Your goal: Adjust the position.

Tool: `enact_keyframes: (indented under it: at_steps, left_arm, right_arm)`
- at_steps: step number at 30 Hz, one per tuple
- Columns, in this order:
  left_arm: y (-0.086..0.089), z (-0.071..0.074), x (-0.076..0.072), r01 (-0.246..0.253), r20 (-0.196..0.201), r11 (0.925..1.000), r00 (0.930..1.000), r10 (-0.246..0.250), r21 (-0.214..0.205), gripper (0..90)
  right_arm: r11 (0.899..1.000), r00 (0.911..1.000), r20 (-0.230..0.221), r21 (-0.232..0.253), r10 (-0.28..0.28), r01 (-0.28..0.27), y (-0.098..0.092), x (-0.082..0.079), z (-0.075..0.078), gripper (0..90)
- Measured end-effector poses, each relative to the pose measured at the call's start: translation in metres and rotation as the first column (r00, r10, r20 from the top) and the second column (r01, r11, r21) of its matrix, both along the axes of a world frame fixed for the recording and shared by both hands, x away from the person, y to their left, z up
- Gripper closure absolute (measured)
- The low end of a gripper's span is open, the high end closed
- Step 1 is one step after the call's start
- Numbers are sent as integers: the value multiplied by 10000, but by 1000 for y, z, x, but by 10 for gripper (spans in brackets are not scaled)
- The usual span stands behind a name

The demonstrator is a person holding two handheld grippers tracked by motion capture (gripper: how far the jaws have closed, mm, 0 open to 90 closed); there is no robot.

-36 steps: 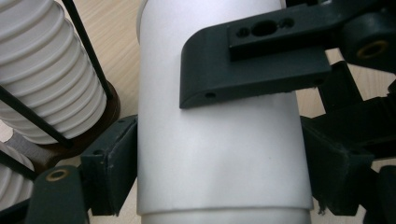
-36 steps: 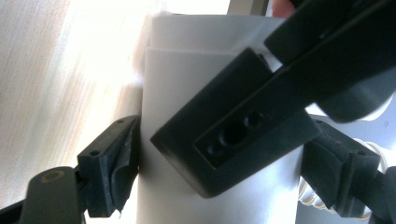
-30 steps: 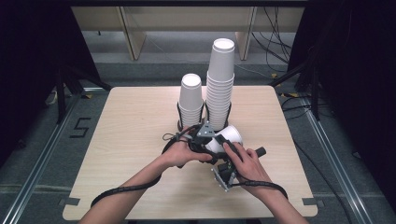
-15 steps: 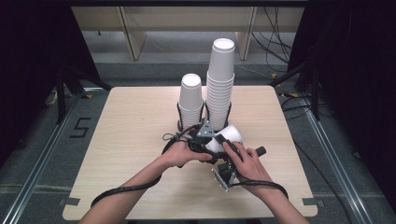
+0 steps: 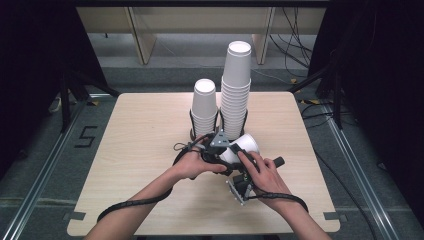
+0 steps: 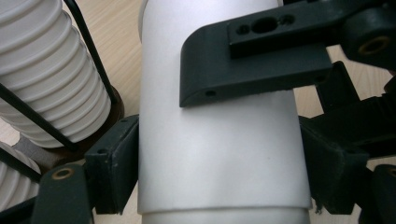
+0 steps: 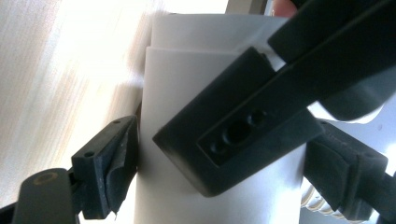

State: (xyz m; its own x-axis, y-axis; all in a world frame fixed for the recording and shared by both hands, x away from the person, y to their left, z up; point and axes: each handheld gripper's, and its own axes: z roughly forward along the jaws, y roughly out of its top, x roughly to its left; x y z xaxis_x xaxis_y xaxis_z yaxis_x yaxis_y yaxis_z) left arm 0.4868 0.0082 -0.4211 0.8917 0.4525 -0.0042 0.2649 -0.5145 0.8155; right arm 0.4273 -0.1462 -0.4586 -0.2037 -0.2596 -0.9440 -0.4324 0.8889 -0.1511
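Your right gripper [image 5: 243, 165] has its jaws around the white paper cup [image 5: 242, 146] (they've just been easing open), your left gripper [image 5: 223, 150] clamps it tight above the table [image 5: 130, 150]; both cup stacks [image 5: 235, 95] stand just behind.

Two upright stacks of white paper cups [image 5: 227, 95], two nested cups [image 5: 241, 148], two grippers [image 5: 225, 156].

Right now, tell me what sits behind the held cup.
Behind the cup stand two cup stacks, short and tall, in black wire holders. Their bases are covered by the hands and claws.
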Motion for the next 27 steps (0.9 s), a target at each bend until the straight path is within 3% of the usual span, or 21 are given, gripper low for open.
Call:
enact_keyframes:
  at_steps: [10, 12, 17, 24, 25, 26, 27]
  left_arm:
    - [0, 0, 0, -38, 46, 10000, 10000, 38, -64, 220]
    - [1, 1, 1, 14, 63, 10000, 10000, -15, 81, 220]
    - [2, -1, 1, -125, 48, 9998, 9999, 126, -144, 220]
    - [7, -3, 3, -304, 162, 9987, 9994, 311, -402, 219]
    - [8, -4, 4, -328, 165, 9984, 9993, 336, -451, 219]
    - [9, -4, 4, -395, 136, 9980, 9991, 402, -491, 219]
    - [9, -5, 5, -418, 25, 9976, 9991, 420, -552, 219]
  right_arm:
    - [10000, 10000, 37, 6, 27, -27, 0, 0, 0, 115]
    - [10000, 10000, -12, 25, 38, -38, 0, 0, 0, 95]
    - [9998, 9998, 58, 42, 202, -202, 0, -1, 1, 68]
    - [9982, 10000, -19, 589, 96, -95, -4, -8, 4, 67]
    - [9987, 9992, 149, 324, 377, -382, -4, -8, 8, 67]
    - [9980, 9992, 161, 524, 356, -364, -6, -8, 9, 68]
    - [9957, 9999, -122, 931, -4, 15, -8, -10, 7, 67]
